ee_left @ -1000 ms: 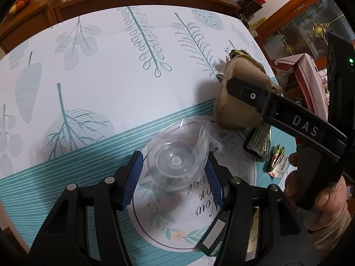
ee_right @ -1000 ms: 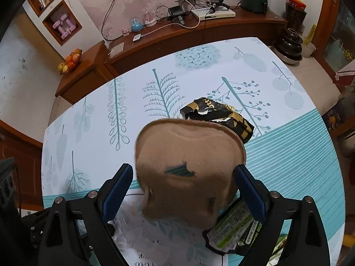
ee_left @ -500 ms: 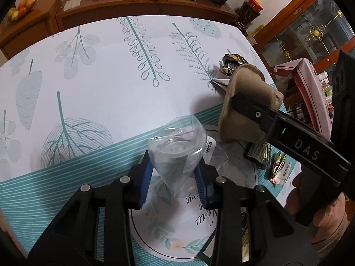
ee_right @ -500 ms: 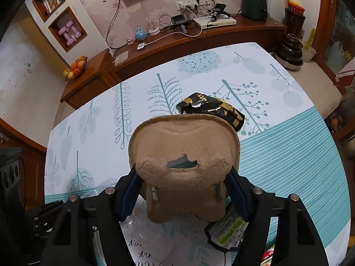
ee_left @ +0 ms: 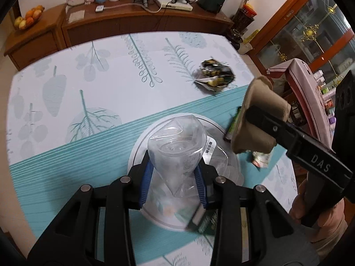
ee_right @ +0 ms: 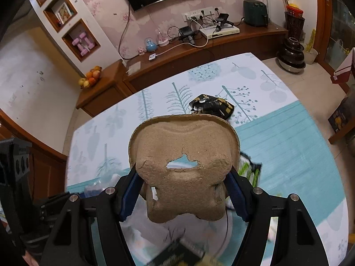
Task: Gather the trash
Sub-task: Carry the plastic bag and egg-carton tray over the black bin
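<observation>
My left gripper (ee_left: pixel 174 178) is shut on a crushed clear plastic cup (ee_left: pixel 175 148) and holds it above the table. My right gripper (ee_right: pixel 184 190) is shut on a brown pulp cardboard tray piece (ee_right: pixel 184 166), lifted off the table; it also shows in the left wrist view (ee_left: pixel 257 119). A crumpled black and gold wrapper (ee_left: pixel 216 73) lies on the tablecloth farther back; it also shows in the right wrist view (ee_right: pixel 210 106). A green wrapper (ee_left: pixel 234 124) and a small packet (ee_left: pixel 260 158) lie under the right gripper.
A white round mat (ee_left: pixel 155 206) with a clear lid (ee_left: pixel 224 166) lies under the left gripper. The leaf-print tablecloth (ee_left: pixel 88 84) covers the table. A wooden sideboard (ee_left: pixel 137 20) runs behind the table. A pink chair (ee_left: pixel 306 93) stands at the right.
Both grippers closed on their objects and rose. The cup was squeezed and lifted off the mat; the cardboard piece was gripped and lifted, uncovering the black and gold wrapper.
</observation>
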Action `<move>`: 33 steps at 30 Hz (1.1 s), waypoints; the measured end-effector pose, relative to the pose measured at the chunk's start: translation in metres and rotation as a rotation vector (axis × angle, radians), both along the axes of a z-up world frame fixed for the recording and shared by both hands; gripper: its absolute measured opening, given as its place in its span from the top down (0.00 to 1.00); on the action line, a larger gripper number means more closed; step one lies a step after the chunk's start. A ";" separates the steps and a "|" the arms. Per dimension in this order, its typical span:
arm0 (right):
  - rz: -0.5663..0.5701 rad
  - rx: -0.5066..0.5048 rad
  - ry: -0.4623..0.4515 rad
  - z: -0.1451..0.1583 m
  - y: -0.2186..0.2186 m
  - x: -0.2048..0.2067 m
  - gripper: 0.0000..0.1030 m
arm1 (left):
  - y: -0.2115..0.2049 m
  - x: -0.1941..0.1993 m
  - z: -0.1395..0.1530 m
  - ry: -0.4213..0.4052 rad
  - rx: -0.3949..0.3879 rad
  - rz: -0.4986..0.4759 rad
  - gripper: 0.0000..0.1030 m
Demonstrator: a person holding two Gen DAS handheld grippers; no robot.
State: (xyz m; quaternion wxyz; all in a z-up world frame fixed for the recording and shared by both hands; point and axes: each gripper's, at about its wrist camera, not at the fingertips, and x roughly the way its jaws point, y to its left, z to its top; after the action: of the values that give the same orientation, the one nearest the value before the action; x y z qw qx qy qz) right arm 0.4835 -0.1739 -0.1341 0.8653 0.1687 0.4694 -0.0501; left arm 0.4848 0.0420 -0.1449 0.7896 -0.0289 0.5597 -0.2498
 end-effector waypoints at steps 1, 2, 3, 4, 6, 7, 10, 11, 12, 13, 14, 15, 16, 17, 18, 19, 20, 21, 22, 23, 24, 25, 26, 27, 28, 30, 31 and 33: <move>0.003 0.002 -0.006 0.007 0.002 -0.013 0.31 | 0.002 -0.007 0.006 -0.010 0.002 -0.003 0.69; 0.005 0.005 -0.011 0.012 0.003 -0.023 0.31 | 0.004 -0.019 0.015 -0.027 0.007 -0.008 0.69; 0.007 0.009 -0.019 0.018 0.005 -0.037 0.31 | 0.007 -0.027 0.022 -0.036 0.010 -0.012 0.69; 0.011 0.010 -0.025 0.024 0.007 -0.051 0.31 | 0.009 -0.039 0.029 -0.046 0.016 -0.014 0.69; 0.010 0.008 -0.033 0.033 0.010 -0.079 0.31 | 0.013 -0.063 0.042 -0.050 0.025 -0.021 0.69; 0.009 0.008 -0.038 0.037 0.011 -0.094 0.31 | 0.015 -0.073 0.047 -0.050 0.029 -0.024 0.69; 0.004 0.008 -0.054 0.048 0.011 -0.143 0.31 | 0.018 -0.111 0.061 -0.061 0.059 -0.043 0.69; 0.001 0.009 -0.058 0.050 0.011 -0.156 0.31 | 0.018 -0.123 0.065 -0.067 0.071 -0.050 0.69; -0.003 0.012 -0.064 0.052 0.010 -0.172 0.31 | 0.017 -0.136 0.070 -0.074 0.084 -0.060 0.69; -0.008 0.016 -0.070 0.055 0.008 -0.189 0.31 | 0.016 -0.152 0.074 -0.078 0.095 -0.071 0.69; -0.014 0.022 -0.077 0.057 0.006 -0.210 0.31 | 0.015 -0.167 0.078 -0.083 0.101 -0.080 0.69; -0.019 0.027 -0.081 0.059 0.005 -0.229 0.31 | 0.013 -0.183 0.082 -0.089 0.109 -0.089 0.69; -0.022 0.030 -0.083 0.060 0.004 -0.244 0.31 | 0.011 -0.196 0.085 -0.093 0.112 -0.095 0.69; -0.028 0.034 -0.085 0.062 0.002 -0.264 0.31 | 0.008 -0.209 0.089 -0.096 0.114 -0.102 0.69; -0.034 0.037 -0.085 0.063 0.000 -0.285 0.31 | 0.004 -0.224 0.092 -0.101 0.115 -0.111 0.69; -0.040 0.040 -0.085 0.063 -0.002 -0.304 0.31 | 0.000 -0.242 0.095 -0.110 0.117 -0.120 0.69; -0.047 0.043 -0.085 0.063 -0.006 -0.323 0.31 | -0.004 -0.259 0.098 -0.120 0.118 -0.130 0.69; -0.051 0.045 -0.086 0.064 -0.009 -0.336 0.31 | -0.007 -0.270 0.101 -0.124 0.118 -0.137 0.69; -0.057 0.045 -0.087 0.064 -0.011 -0.354 0.31 | -0.013 -0.288 0.103 -0.129 0.116 -0.148 0.69; -0.066 0.045 -0.090 0.065 -0.015 -0.378 0.31 | -0.016 -0.300 0.104 -0.131 0.115 -0.154 0.69; -0.073 0.045 -0.090 0.066 -0.018 -0.398 0.31 | -0.021 -0.315 0.105 -0.134 0.114 -0.162 0.69; -0.079 0.045 -0.091 0.066 -0.020 -0.410 0.31 | -0.026 -0.332 0.106 -0.136 0.113 -0.172 0.69; -0.088 0.045 -0.094 0.067 -0.023 -0.434 0.31 | -0.031 -0.345 0.107 -0.138 0.113 -0.180 0.69; -0.091 0.043 -0.095 0.067 -0.025 -0.448 0.31 | -0.035 -0.359 0.106 -0.140 0.114 -0.189 0.69; -0.098 0.040 -0.096 0.067 -0.028 -0.470 0.31 | -0.041 -0.376 0.105 -0.141 0.117 -0.200 0.69; -0.107 0.038 -0.094 0.067 -0.032 -0.501 0.31 | -0.051 -0.407 0.103 -0.138 0.120 -0.219 0.69; -0.115 0.038 -0.092 0.066 -0.034 -0.519 0.31 | -0.055 -0.419 0.101 -0.136 0.122 -0.227 0.69; -0.127 0.042 -0.089 0.063 -0.040 -0.551 0.31 | -0.065 -0.448 0.098 -0.136 0.130 -0.247 0.69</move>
State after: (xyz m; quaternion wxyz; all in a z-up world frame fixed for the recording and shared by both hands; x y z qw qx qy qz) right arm -0.0678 -0.2136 -0.0710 0.8766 0.2182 0.4200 -0.0876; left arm 0.0364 -0.0233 -0.0474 0.7892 0.1083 0.5192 -0.3096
